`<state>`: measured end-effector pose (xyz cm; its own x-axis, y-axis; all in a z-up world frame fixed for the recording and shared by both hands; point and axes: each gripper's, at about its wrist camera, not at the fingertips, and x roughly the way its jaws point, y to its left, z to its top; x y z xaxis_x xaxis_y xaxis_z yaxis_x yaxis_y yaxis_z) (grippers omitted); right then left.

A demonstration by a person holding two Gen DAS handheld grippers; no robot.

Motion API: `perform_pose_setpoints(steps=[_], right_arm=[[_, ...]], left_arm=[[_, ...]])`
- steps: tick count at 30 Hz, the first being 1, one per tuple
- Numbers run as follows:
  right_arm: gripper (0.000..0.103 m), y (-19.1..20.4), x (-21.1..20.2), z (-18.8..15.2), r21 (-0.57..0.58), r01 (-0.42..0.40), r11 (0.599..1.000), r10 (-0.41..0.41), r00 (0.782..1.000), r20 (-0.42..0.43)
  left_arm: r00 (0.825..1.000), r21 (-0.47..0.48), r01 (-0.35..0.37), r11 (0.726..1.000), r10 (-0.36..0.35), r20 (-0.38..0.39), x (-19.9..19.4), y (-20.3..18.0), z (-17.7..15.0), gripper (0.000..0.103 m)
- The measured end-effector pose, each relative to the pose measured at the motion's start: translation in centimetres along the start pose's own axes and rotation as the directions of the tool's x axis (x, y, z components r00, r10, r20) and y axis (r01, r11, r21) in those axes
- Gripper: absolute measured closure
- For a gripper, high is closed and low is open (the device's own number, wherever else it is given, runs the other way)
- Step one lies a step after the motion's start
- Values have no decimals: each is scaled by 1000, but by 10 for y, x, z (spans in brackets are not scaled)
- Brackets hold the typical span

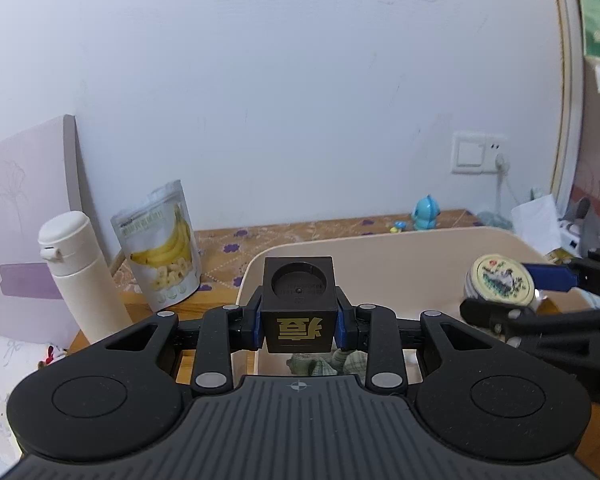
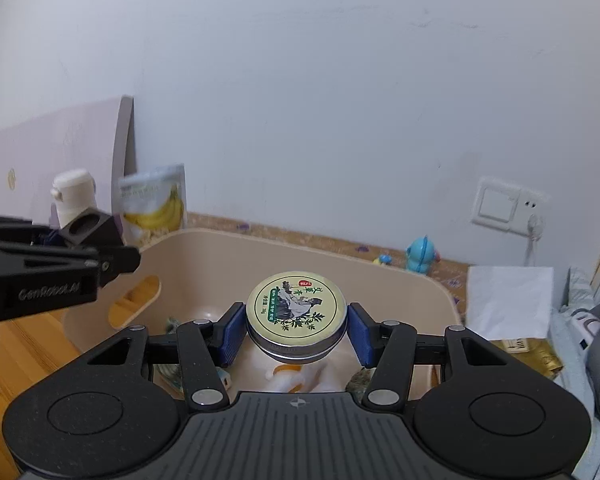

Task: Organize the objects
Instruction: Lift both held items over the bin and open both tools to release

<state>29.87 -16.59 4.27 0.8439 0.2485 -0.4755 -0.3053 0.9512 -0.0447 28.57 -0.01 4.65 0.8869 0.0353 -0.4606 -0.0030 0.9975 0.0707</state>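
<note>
My left gripper (image 1: pixel 299 326) is shut on a black cube (image 1: pixel 299 312) with a gold character and a round recess on top, held above the left rim of the beige bin (image 1: pixel 380 248). My right gripper (image 2: pixel 296 332) is shut on a round tin (image 2: pixel 296 312) with a cream printed lid, held over the middle of the bin (image 2: pixel 260 248). The tin (image 1: pixel 500 278) and the right gripper show at the right of the left wrist view. The cube (image 2: pixel 90 228) and the left gripper show at the left of the right wrist view. Small items lie in the bin bottom, mostly hidden.
A white bottle (image 1: pixel 76 268) and a banana snack pouch (image 1: pixel 160 248) stand at the left on the wooden table. A blue toy figure (image 2: pixel 420 254) stands by the wall behind the bin. A wall socket (image 2: pixel 504 204), white paper (image 2: pixel 508 300) and a gold packet (image 2: pixel 536 356) are at the right.
</note>
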Motion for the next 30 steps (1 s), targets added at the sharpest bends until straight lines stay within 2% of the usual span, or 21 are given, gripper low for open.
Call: perform_pose_setpoints(steps=[8, 14, 18, 24, 30], right_arm=[[51, 6, 39, -12, -11, 7, 1000, -8, 997, -78], [51, 0, 55, -17, -16, 27, 1000, -28, 992, -123], [51, -4, 61, -20, -18, 31, 999, -33, 989, -147], [51, -6, 66, -16, -28, 40, 999, -44, 985, -165], [51, -10, 64, -17, 14, 49, 999, -46, 984, -173]], left_arm=[[992, 24, -26, 999, 28, -126, 44, -3, -6, 71], [979, 50, -4, 999, 14, -206, 68, -9, -11, 71], [979, 83, -4, 997, 21, -205, 69, -16, -13, 71], [964, 95, 16, 995, 10, -266, 78, -23, -11, 71], [965, 110, 23, 994, 7, -261, 78, -26, -11, 71]])
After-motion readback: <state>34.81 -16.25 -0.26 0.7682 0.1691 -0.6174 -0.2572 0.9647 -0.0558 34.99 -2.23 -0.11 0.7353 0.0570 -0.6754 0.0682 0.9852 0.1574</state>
